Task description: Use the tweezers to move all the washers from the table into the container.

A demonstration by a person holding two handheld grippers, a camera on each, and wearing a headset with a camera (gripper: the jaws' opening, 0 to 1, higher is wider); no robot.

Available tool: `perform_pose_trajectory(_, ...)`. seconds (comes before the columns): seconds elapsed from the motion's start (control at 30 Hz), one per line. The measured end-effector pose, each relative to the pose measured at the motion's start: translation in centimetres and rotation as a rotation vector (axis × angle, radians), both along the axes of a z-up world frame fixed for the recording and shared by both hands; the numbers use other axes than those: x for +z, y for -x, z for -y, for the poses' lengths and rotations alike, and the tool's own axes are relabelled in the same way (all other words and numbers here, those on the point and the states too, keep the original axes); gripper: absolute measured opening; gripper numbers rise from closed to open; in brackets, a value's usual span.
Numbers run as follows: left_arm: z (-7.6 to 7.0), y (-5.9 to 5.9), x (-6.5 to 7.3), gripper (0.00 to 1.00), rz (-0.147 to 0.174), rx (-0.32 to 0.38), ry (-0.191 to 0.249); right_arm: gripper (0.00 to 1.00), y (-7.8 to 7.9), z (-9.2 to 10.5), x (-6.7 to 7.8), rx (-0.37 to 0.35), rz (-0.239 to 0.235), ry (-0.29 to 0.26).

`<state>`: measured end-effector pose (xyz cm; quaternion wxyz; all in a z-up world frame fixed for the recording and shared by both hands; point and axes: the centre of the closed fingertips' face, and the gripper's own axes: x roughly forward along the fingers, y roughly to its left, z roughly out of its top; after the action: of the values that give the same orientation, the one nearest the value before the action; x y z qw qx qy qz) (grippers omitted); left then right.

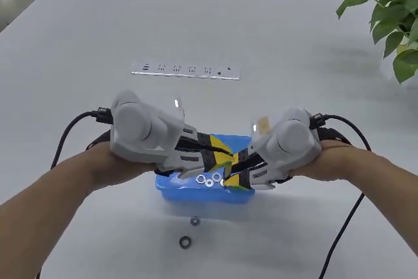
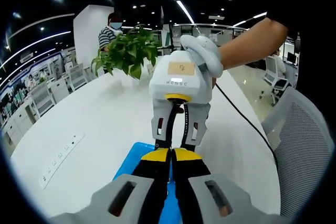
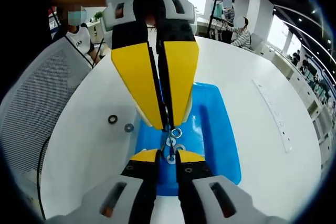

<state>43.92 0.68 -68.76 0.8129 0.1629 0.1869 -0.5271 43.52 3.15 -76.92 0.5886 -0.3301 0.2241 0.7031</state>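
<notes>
Those washers (image 3: 176, 132) are tiny, light and slick, best nipped at the rim. The left hand-held gripper (image 2: 170, 153) is clamped on the tweezers (image 3: 168, 121); the right hand-held gripper (image 3: 168, 157) looks almost closed, honestly can't tell.

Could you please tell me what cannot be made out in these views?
Tweezers: right gripper view, tips lost among the washers below the left tool; whether one is gripped is unclear.
Right tool: same view, contact with the tweezers unclear.
Container: head view, mostly covered by both tools.
Power strip: head view, markings too small.
</notes>
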Motion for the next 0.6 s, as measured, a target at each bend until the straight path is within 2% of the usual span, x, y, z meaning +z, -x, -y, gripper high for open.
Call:
perform_pose_trajectory(0.4,-0.2,0.3,1.4,0.05,0.004,0.023,0.02,0.21,0.3,0.2,1.3,-0.017,0.013,-0.01)
perform_pose_trajectory(0.6,-0.2,0.9,2.2,0.04,0.004,0.027,0.021,0.23,0.5,0.3,2.0,-0.021,0.028,-0.015)
